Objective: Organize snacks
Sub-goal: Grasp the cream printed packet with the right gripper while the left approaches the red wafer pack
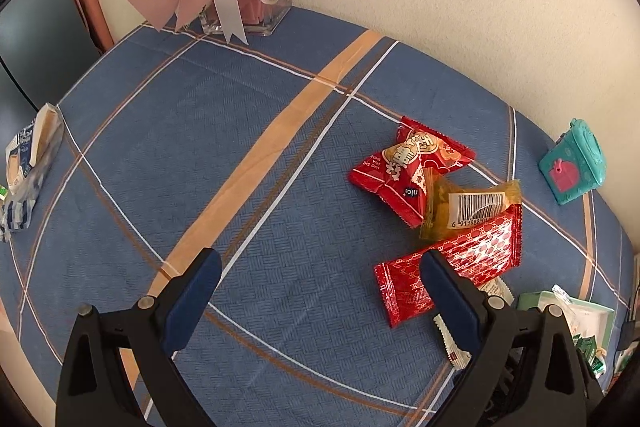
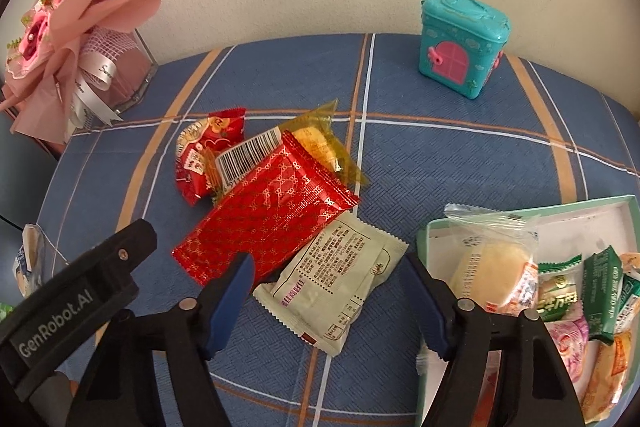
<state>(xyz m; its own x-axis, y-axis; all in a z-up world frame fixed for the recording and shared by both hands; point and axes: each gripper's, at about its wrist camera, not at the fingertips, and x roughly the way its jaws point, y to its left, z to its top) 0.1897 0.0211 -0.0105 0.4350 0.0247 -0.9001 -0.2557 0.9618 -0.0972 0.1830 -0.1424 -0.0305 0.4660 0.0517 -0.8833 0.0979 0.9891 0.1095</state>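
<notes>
The cream snack packet (image 2: 334, 285) lies flat on the blue checked tablecloth (image 2: 440, 155), just beside the green-rimmed box (image 2: 532, 213) of snacks, framed by the right gripper (image 2: 326, 277), jaws apart, not touching. The left gripper (image 1: 320, 267) hangs spread over bare cloth beside the red packet (image 1: 452, 263).

The tablecloth (image 2: 440, 155) is matt woven cloth with a basket-weave texture. The red packet (image 2: 264, 215) is glossy foil; the yellow wrapper (image 2: 320, 143) is clear shiny film; the cream packet (image 2: 336, 279) looks duller plastic. The teal box (image 2: 460, 39) is smooth moulded plastic. The bouquet (image 2: 80, 23) has matt pink paper and satin ribbon. Gripper pads (image 2: 232, 303) look matt blue rubber.
</notes>
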